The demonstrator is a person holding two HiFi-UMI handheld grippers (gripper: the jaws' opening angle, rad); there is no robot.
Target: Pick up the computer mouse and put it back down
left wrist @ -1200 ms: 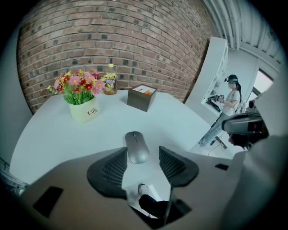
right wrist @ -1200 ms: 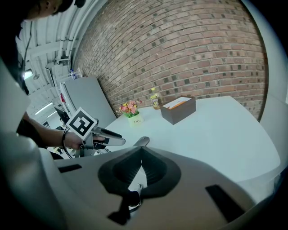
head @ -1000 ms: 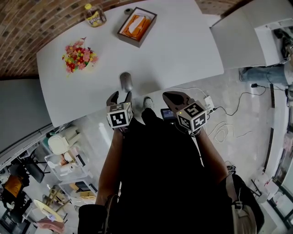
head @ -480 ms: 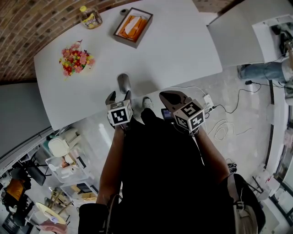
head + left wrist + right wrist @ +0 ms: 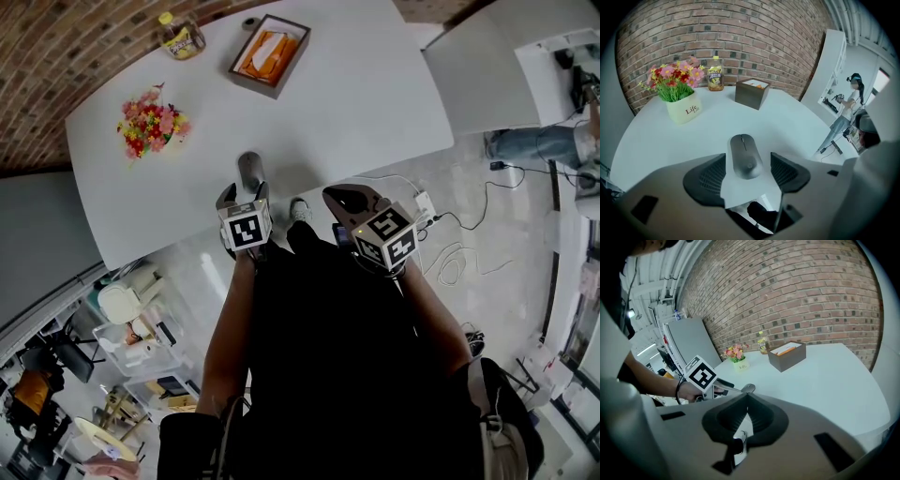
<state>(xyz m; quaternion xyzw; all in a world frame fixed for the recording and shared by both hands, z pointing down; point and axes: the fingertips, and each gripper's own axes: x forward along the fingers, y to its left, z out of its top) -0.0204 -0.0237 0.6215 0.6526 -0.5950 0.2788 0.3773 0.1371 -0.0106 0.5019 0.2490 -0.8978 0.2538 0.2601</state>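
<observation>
Opened wider, left gripper point(image 5: 246, 194) jaws flanking untouched mouse point(image 5: 745, 157) on table point(image 5: 797, 126). Right gripper point(image 5: 747, 399) at 3 o'clock, jaws together.

One mouse point(image 5: 745, 156); one flowerpot point(image 5: 684, 110); one bottle point(image 5: 715, 74); one box point(image 5: 752, 93); one table point(image 5: 797, 126).

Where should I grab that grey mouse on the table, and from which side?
I'd grip the mouse across its long sides near the middle, coming from the near edge of the table. It lies lengthwise away from the left gripper, whose jaws have just been opening and flank it without touching.
</observation>
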